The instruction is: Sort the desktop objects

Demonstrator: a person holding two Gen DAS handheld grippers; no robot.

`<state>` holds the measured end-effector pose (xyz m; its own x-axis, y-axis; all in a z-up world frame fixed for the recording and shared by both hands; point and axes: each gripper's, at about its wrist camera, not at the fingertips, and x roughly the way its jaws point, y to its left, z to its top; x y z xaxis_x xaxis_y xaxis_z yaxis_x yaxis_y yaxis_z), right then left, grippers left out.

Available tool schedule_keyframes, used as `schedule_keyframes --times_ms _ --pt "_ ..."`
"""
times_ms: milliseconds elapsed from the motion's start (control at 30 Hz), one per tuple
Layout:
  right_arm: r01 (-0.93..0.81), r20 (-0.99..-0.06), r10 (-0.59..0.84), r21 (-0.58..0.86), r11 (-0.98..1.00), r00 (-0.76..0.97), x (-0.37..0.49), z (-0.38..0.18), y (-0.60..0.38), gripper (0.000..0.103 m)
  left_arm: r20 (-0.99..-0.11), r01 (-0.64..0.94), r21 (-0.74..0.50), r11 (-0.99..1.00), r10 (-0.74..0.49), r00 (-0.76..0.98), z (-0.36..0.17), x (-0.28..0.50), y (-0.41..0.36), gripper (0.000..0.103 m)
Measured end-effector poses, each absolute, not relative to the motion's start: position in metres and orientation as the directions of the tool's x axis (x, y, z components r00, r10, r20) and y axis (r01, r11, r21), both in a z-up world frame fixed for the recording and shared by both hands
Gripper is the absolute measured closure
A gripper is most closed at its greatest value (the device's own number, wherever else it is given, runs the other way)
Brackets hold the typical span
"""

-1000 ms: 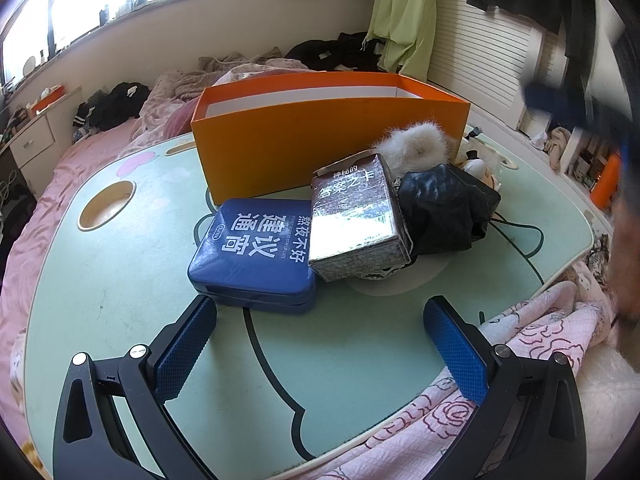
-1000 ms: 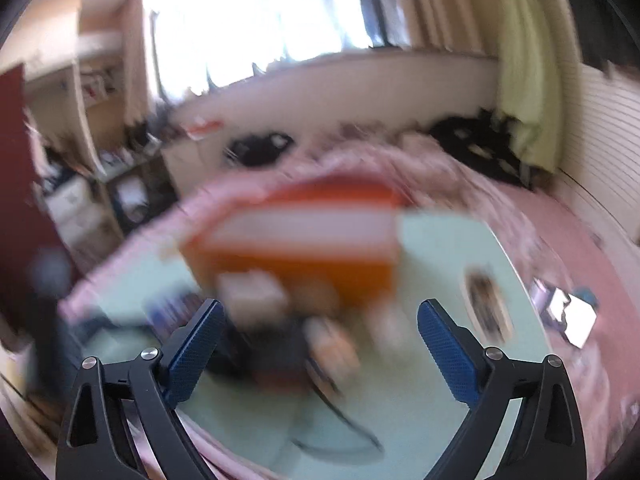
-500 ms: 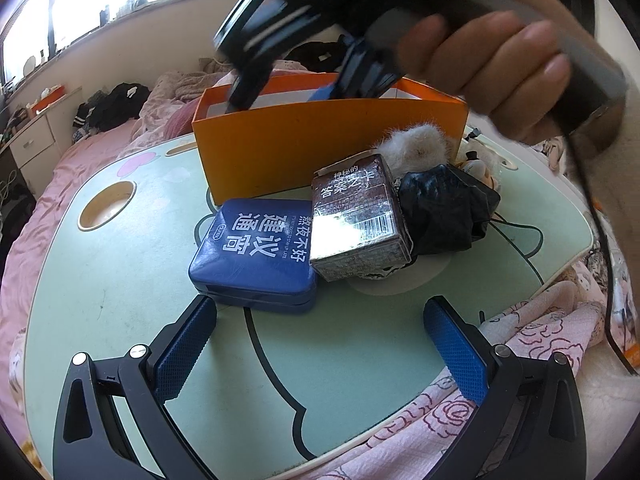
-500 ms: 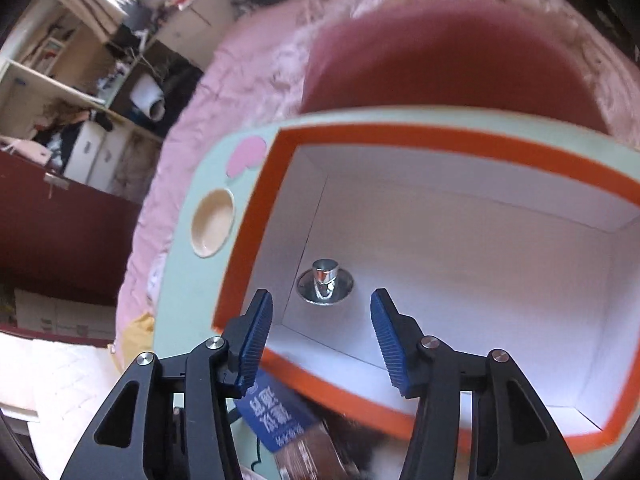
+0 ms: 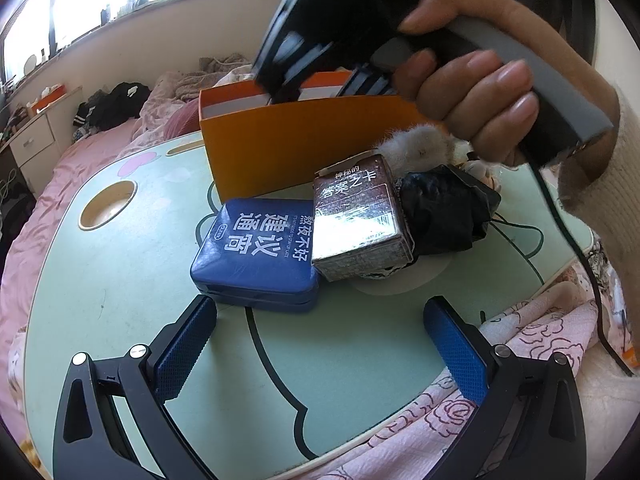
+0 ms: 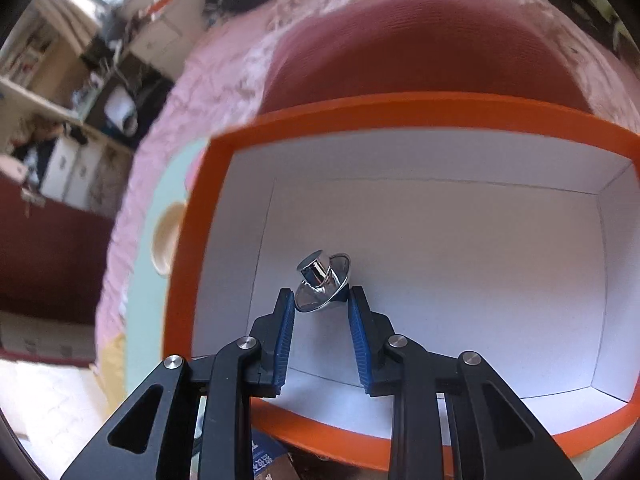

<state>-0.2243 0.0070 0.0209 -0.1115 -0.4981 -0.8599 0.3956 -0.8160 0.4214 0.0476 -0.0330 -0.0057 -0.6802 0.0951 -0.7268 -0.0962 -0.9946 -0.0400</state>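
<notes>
In the right wrist view, my right gripper (image 6: 321,294) is down inside the orange box (image 6: 400,108), which is white inside. It is shut on a shiny chrome knob with a round flange (image 6: 322,276), and the knob tilts between the pads. In the left wrist view, my left gripper (image 5: 316,344) stands open over the pale green table (image 5: 100,280), nothing between its fingers. Just ahead of it lie a blue zip case (image 5: 256,252), a brown book-like pack (image 5: 360,216) leaning on the case, a crumpled black bag (image 5: 444,212) and a white furry thing (image 5: 420,146).
A hand (image 5: 472,96) grips the right tool above the orange box (image 5: 300,144), and its cable hangs down at the right. The table has a round cup recess (image 5: 106,204) at the left. Pink bedding surrounds the table, with a rose-print cloth (image 5: 520,360) at its near edge.
My right gripper swung over the orange box, dipped into it and closed on the chrome knob, which now tilts instead of lying flat. The left gripper has not moved.
</notes>
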Motion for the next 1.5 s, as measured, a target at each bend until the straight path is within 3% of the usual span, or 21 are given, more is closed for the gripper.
schedule_keyframes --times_ms 267,533,567,667,700,833,1067,1167,1233,1333,1500 --pt "0.496 -0.718 -0.635 0.455 -0.739 -0.287 -0.170 0.095 0.061 0.077 -0.727 -0.096 -0.040 -0.995 0.095 -0.680 -0.006 0.047 -0.033 0.000" --pt "0.558 -0.709 -0.673 0.478 -0.678 -0.210 -0.127 0.076 0.111 0.075 -0.727 -0.097 -0.040 -0.995 0.095 -0.680 -0.006 0.048 -0.033 0.000" --pt "0.569 -0.709 -0.678 0.483 -0.666 -0.192 -0.123 0.074 0.115 0.072 -0.727 -0.097 -0.040 -0.994 0.096 -0.680 -0.006 0.047 -0.033 0.000" --pt "0.583 -0.656 -0.731 0.524 -0.621 -0.189 -0.120 0.075 0.123 0.036 -0.726 -0.097 -0.040 -0.995 0.095 -0.681 -0.006 0.048 -0.033 0.000" --pt "0.578 -0.635 -0.741 0.528 -0.622 -0.218 -0.119 0.077 0.128 0.032 -0.726 -0.097 -0.040 -0.994 0.095 -0.681 -0.006 0.048 -0.033 0.000" --pt "0.575 -0.612 -0.720 0.476 -0.665 -0.326 -0.100 0.077 0.148 0.030 -0.726 -0.097 -0.040 -0.995 0.095 -0.681 -0.006 0.048 -0.032 0.000" --pt "0.569 -0.679 -0.450 0.057 -0.820 -0.580 -0.022 0.029 0.163 0.026 -0.726 -0.096 -0.040 -0.995 0.095 -0.681 -0.006 0.048 -0.033 0.000" --pt "0.569 -0.682 -0.413 -0.005 -0.822 -0.604 -0.007 0.007 0.166 0.025 -0.726 -0.097 -0.040 -0.995 0.095 -0.681 -0.006 0.048 -0.033 0.000" --pt "0.561 -0.681 -0.395 -0.029 -0.827 -0.617 -0.005 -0.006 0.169 0.019 -0.726 -0.097 -0.040 -0.994 0.095 -0.681 -0.007 0.049 -0.033 0.000" --pt "0.530 -0.666 -0.394 -0.003 -0.848 -0.633 -0.013 -0.016 0.179 0.000 -0.726 -0.096 -0.038 -0.995 0.093 -0.682 -0.006 0.048 -0.034 0.000" --pt "0.554 -0.610 -0.438 -0.002 -0.832 -0.660 -0.014 -0.021 0.187 0.000 -0.726 -0.094 -0.036 -0.995 0.091 -0.682 -0.007 0.049 -0.035 0.000"
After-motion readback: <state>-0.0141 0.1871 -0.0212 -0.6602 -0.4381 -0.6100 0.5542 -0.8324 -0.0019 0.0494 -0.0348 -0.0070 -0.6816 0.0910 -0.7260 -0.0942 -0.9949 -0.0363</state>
